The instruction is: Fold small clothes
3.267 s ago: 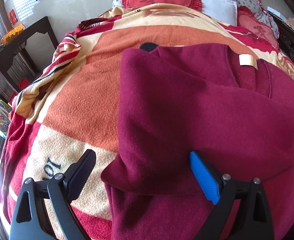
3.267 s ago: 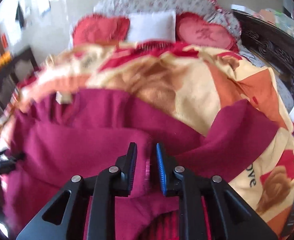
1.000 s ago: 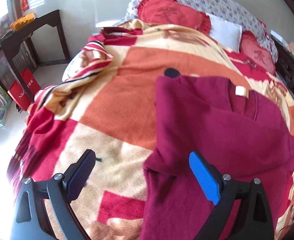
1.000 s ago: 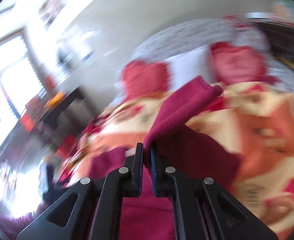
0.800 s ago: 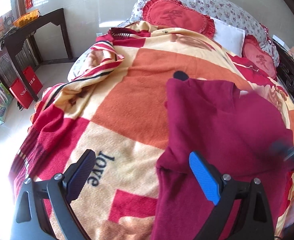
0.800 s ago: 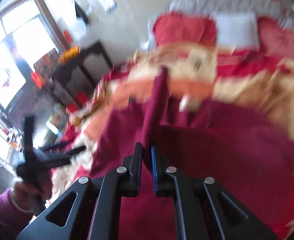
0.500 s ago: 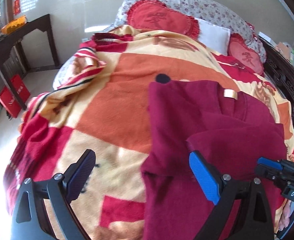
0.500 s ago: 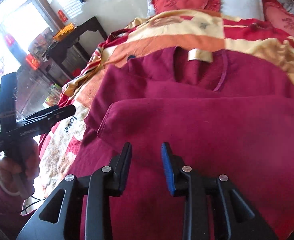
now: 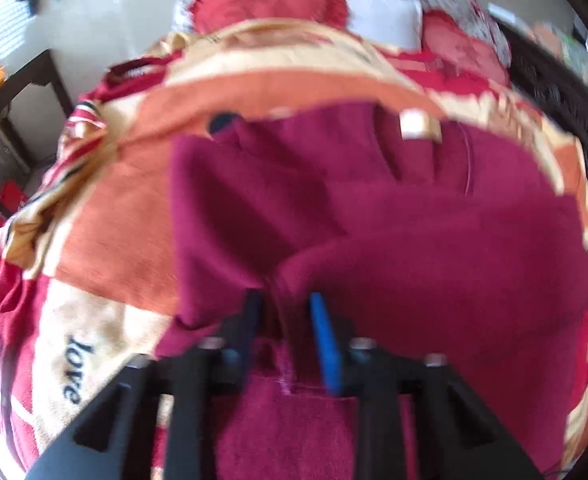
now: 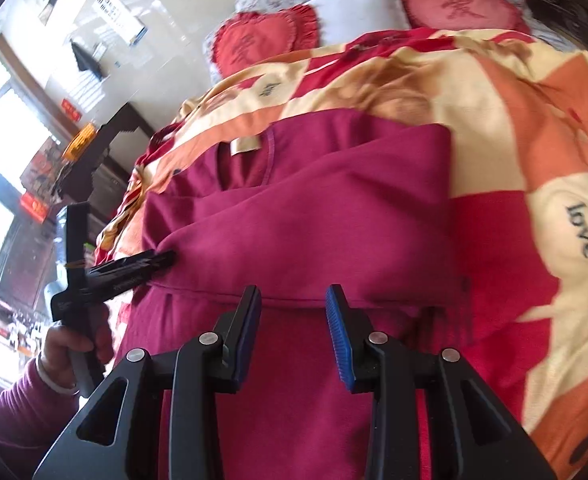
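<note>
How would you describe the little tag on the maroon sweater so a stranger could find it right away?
Start at the orange, cream and red blanket covering the bed, then find the maroon sweater lying on it. Look at its neckline, toward the pillows: the tag is a small cream rectangle sewn inside the collar, the only pale patch on the dark red cloth.

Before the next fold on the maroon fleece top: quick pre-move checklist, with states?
1. Left gripper on the maroon fleece top: fingers narrowed around a cloth edge; full clamp cannot tell, blurred.
2. Right gripper free: ok, open over the top.
3. Right sleeve folded across the body: ok.
4. Beige neck label visible, collar flat: ok.
5. Top fully on the orange and cream patterned blanket: cannot tell, hem out of view.
</note>
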The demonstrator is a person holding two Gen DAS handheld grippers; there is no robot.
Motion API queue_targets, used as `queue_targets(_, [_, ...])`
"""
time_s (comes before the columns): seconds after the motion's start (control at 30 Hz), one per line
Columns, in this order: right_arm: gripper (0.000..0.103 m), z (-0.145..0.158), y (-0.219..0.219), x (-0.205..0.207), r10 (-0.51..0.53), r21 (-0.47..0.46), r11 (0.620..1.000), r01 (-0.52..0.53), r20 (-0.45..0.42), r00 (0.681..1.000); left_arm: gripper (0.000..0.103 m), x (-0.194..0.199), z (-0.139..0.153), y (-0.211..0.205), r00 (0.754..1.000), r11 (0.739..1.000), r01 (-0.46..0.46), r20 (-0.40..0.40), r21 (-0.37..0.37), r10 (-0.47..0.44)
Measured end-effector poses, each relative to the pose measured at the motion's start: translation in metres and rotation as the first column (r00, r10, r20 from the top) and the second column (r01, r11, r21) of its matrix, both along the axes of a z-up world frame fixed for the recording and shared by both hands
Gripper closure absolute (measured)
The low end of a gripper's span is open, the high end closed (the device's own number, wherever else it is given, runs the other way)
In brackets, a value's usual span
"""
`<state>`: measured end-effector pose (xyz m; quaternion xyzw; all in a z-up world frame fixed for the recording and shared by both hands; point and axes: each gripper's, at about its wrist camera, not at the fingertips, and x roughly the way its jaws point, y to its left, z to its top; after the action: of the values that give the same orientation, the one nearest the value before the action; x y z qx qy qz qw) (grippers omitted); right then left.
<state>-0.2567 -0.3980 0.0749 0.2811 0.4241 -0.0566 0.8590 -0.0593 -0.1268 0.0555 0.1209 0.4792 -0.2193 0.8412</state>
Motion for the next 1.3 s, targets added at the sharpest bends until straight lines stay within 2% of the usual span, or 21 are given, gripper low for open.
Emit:
queue_targets(0.07, [0.088,0.0,-0.009,-0.005,-0.024,0.002,1.0,0.024,0.009,1.0,0.093,0.005,0.014,0.008,1.0,0.998,0.002,-0.013,-0.063,-0.003])
queue_targets(0.1, [0.088,0.001,-0.016,-0.005,-0.04,0.004,0.999,0.04,0.015,0.999,0.102,0.007,0.024,0.011,1.0,0.997,0.009,0.006,-0.08,-0.009])
queue_targets(0.17, [0.088,0.001,-0.025,-0.005,-0.068,0.004,0.998,0.068,0.015,0.998,0.102,0.01,0.031,0.011,1.0,0.996,0.026,0.018,-0.085,-0.025])
queue_targets(0.27, [0.088,0.004,-0.031,0.0,-0.094,0.01,0.996,0.094,0.028,0.995,0.102,0.014,0.031,0.014,0.999,0.995,0.036,-0.01,-0.094,-0.037])
queue_targets(0.3, [0.088,0.006,-0.03,0.001,-0.092,0.008,0.996,0.092,0.035,0.995,0.1,0.012,0.029,0.015,0.999,0.994,0.04,-0.03,-0.099,-0.043])
queue_targets(0.37, [0.087,0.008,-0.025,0.004,-0.071,-0.007,0.997,0.071,0.041,0.997,0.086,0.009,0.025,0.017,0.997,0.994,0.034,-0.067,-0.107,-0.041])
queue_targets(0.43, [0.085,0.007,-0.019,0.007,-0.042,-0.025,0.999,0.042,0.033,0.999,0.058,0.001,0.018,0.017,0.993,0.991,0.051,-0.102,-0.122,-0.064])
queue_targets(0.5, [0.085,0.003,-0.015,0.011,-0.024,-0.029,0.999,0.025,0.016,1.0,0.044,-0.007,0.012,0.017,0.991,0.991,0.06,-0.11,-0.121,-0.074])
queue_targets(0.53, [0.085,0.002,-0.013,0.012,-0.02,-0.024,0.999,0.02,0.012,1.0,0.041,-0.011,0.01,0.018,0.991,0.991,0.062,-0.108,-0.119,-0.075])
queue_targets(0.67, [0.085,-0.003,-0.011,0.009,-0.019,-0.005,1.0,0.019,0.013,1.0,0.041,-0.015,0.001,0.019,0.992,0.994,0.052,-0.108,-0.095,-0.062])
queue_targets(0.73, [0.085,-0.006,-0.011,0.009,-0.021,0.008,1.0,0.021,0.009,1.0,0.042,-0.012,-0.001,0.015,0.992,0.991,0.049,-0.106,-0.121,-0.062])
queue_targets(0.8, [0.085,-0.008,-0.011,0.007,-0.031,0.022,0.999,0.03,0.01,0.999,0.043,-0.008,-0.003,0.01,0.994,0.987,0.054,-0.086,-0.151,-0.067])
queue_targets(0.9, [0.085,-0.008,-0.012,0.003,-0.04,0.043,0.998,0.039,0.017,0.999,0.06,0.0,-0.018,0.001,0.992,0.994,0.04,-0.113,-0.102,-0.051])
queue_targets(0.97, [0.085,-0.007,-0.013,0.001,-0.041,0.032,0.999,0.04,0.016,0.999,0.066,0.0,-0.02,0.001,0.992,0.993,0.042,-0.11,-0.108,-0.054])
queue_targets(1.0, [0.085,-0.007,-0.014,-0.001,-0.042,0.026,0.999,0.042,0.015,0.999,0.079,-0.001,-0.018,0.002,0.993,0.993,0.044,-0.1,-0.109,-0.055])
queue_targets(1.07, [0.085,-0.007,-0.017,-0.003,-0.05,0.023,0.999,0.05,0.015,0.999,0.09,-0.002,-0.011,0.007,0.994,0.991,0.038,-0.094,-0.131,-0.051])
queue_targets(1.23, [0.085,-0.001,-0.029,-0.007,-0.102,0.024,0.995,0.101,0.043,0.994,0.097,0.004,0.025,0.023,0.993,0.965,0.05,-0.09,-0.257,-0.075])
queue_targets(1.3, [0.085,0.002,-0.033,-0.007,-0.113,0.02,0.994,0.112,0.051,0.992,0.097,0.004,0.036,0.025,0.993,0.963,0.072,-0.07,-0.261,-0.093])
